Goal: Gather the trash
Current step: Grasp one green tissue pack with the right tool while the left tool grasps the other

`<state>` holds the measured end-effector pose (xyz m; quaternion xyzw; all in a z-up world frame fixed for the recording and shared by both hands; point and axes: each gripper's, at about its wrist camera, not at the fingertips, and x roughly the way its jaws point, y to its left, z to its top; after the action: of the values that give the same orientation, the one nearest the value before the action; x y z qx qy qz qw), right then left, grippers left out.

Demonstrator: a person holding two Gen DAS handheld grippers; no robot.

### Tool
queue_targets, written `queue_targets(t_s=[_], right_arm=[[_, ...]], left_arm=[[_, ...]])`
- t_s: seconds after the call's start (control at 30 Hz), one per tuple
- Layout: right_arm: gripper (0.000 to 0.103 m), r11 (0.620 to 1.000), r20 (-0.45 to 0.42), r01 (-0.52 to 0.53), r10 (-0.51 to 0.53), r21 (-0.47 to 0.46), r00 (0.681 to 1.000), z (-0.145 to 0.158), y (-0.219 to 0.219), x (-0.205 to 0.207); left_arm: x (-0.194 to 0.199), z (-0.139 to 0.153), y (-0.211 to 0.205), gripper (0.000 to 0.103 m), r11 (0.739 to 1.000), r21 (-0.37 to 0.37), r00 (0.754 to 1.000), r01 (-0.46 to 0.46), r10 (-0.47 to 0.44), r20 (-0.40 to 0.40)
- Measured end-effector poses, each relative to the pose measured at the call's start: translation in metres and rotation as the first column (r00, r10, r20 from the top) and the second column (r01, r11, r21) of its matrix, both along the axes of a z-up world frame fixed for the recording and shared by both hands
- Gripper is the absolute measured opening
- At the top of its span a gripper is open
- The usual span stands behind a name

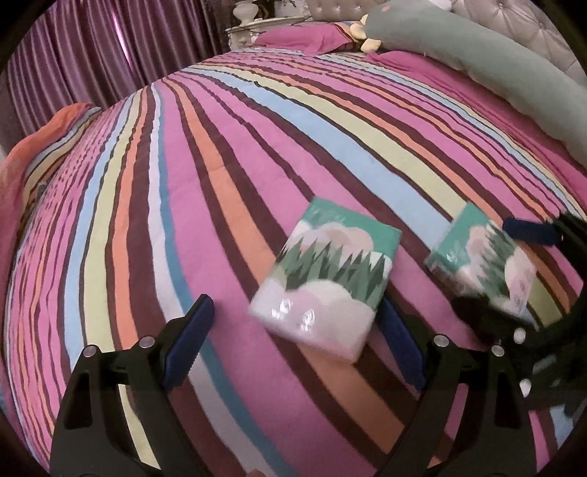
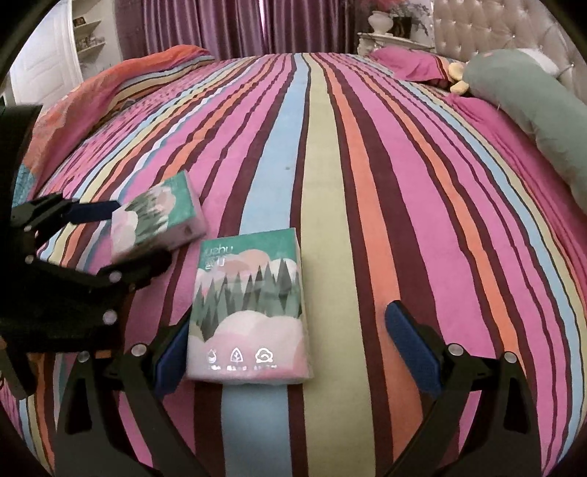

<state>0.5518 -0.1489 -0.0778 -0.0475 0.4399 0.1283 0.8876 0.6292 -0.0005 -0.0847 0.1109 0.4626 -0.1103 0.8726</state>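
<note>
Two tissue packs with a green forest print lie on the striped bedspread point(image 1: 256, 154). In the left wrist view, one pack point(image 1: 323, 279) lies between the spread fingers of my left gripper point(image 1: 297, 312), which is open; its right pad is close to the pack's corner and its left pad stands well off. The second pack point(image 1: 480, 264) lies to the right, blurred, with my right gripper point(image 1: 502, 271) straddling it. In the right wrist view, that pack point(image 2: 249, 308) lies between the wide-open fingers of my right gripper point(image 2: 290, 319), nearer the left pad. The left gripper point(image 2: 139, 235) straddles the other pack point(image 2: 157, 220).
A long grey-green bolster point(image 2: 532, 121), a pink pillow point(image 2: 411, 66) and a yellow plush toy point(image 2: 458, 77) lie by the tufted headboard point(image 2: 495, 29). A folded orange quilt point(image 2: 121, 80) sits at the far left. Purple curtains point(image 2: 234, 25) and a white nightstand point(image 2: 385, 36) stand behind.
</note>
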Motion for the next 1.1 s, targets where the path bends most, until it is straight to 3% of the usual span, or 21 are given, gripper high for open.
queue_targets(t_s=[0.27, 0.33, 0.37, 0.43, 0.5, 0.77, 0.9, 1.1], right_arm=[[0.092, 1.000, -0.001, 0.002, -0.002, -0.010, 1.000, -0.001, 0.001, 0.002], [0.091, 1.000, 0.000, 0.003, -0.003, -0.010, 1.000, -0.001, 0.001, 0.002], [0.088, 1.000, 0.002, 0.004, -0.004, -0.011, 1.000, -0.001, 0.001, 0.002], [0.077, 1.000, 0.014, 0.002, -0.001, -0.018, 1.000, 0.001, 0.002, -0.001], [0.049, 1.000, 0.023, -0.004, 0.005, -0.017, 1.000, 0.004, 0.005, -0.006], [0.048, 1.000, -0.014, -0.002, 0.002, 0.010, 1.000, 0.019, 0.008, -0.034], [0.048, 0.999, -0.020, 0.007, -0.006, 0.036, 1.000, 0.031, 0.007, -0.062], [0.048, 0.998, -0.047, 0.020, -0.018, 0.054, 0.999, 0.039, 0.006, -0.112]], left_arm=[[0.013, -0.005, 0.000, 0.085, 0.994, -0.054, 0.995, -0.100, 0.099, -0.008], [0.011, -0.004, -0.003, 0.074, 0.993, -0.042, 0.994, -0.112, 0.112, 0.003], [0.009, -0.002, -0.004, 0.055, 0.992, -0.036, 0.992, -0.122, 0.123, 0.015], [0.006, 0.001, -0.004, 0.050, 0.986, -0.034, 0.987, -0.161, 0.161, 0.015], [0.002, 0.002, -0.003, 0.050, 0.983, -0.035, 0.984, -0.178, 0.179, 0.008], [-0.046, 0.016, 0.005, 0.050, 0.973, -0.064, 0.975, -0.221, 0.222, 0.001], [-0.085, 0.028, 0.010, 0.050, 0.960, -0.106, 0.965, -0.261, 0.260, -0.020], [-0.153, 0.052, 0.010, 0.050, 0.955, -0.106, 0.961, -0.277, 0.276, -0.020]])
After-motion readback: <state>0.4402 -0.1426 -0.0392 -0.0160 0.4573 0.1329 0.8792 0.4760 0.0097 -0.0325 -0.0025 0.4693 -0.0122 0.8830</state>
